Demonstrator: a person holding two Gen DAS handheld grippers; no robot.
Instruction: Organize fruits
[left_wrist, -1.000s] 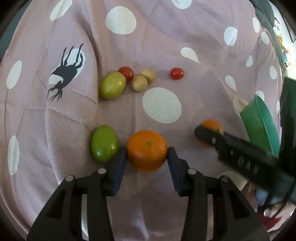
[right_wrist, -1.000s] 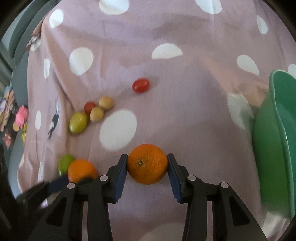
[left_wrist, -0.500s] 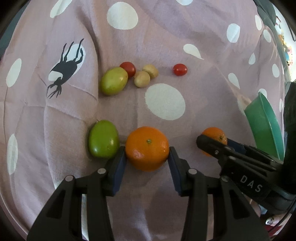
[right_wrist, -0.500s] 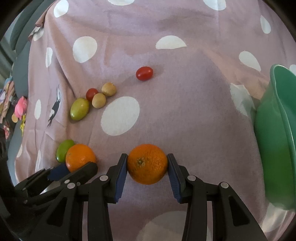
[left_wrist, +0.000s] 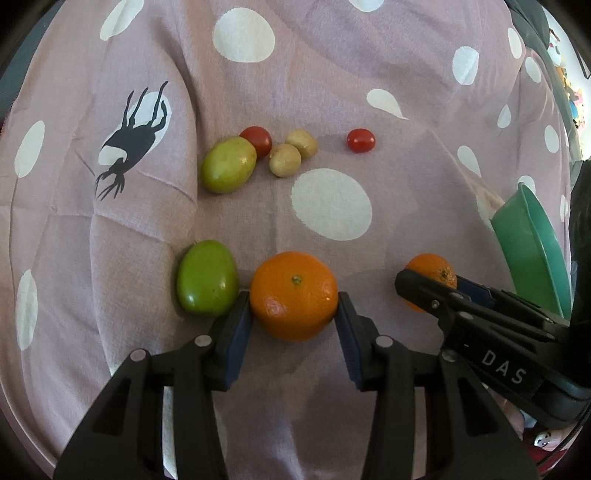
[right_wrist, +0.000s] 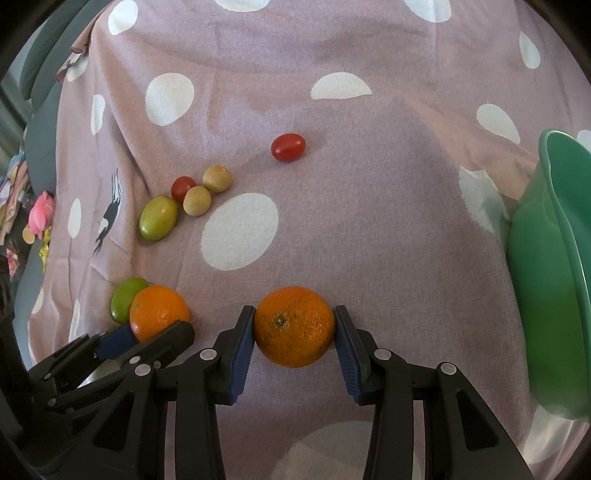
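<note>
A mauve cloth (left_wrist: 424, 110) with white dots covers the surface; on it lie two oranges (left_wrist: 294, 295), two green fruits (left_wrist: 207, 282), two tomatoes (left_wrist: 361, 140), two brownish fruits (left_wrist: 284, 159), a green bowl (right_wrist: 546, 277)

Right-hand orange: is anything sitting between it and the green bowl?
Nothing visible. The right tongs are shut on the orange, and only bare polka-dot cloth lies between it and the green bowl at the right edge. The other fruit all lies off to the left.
</note>
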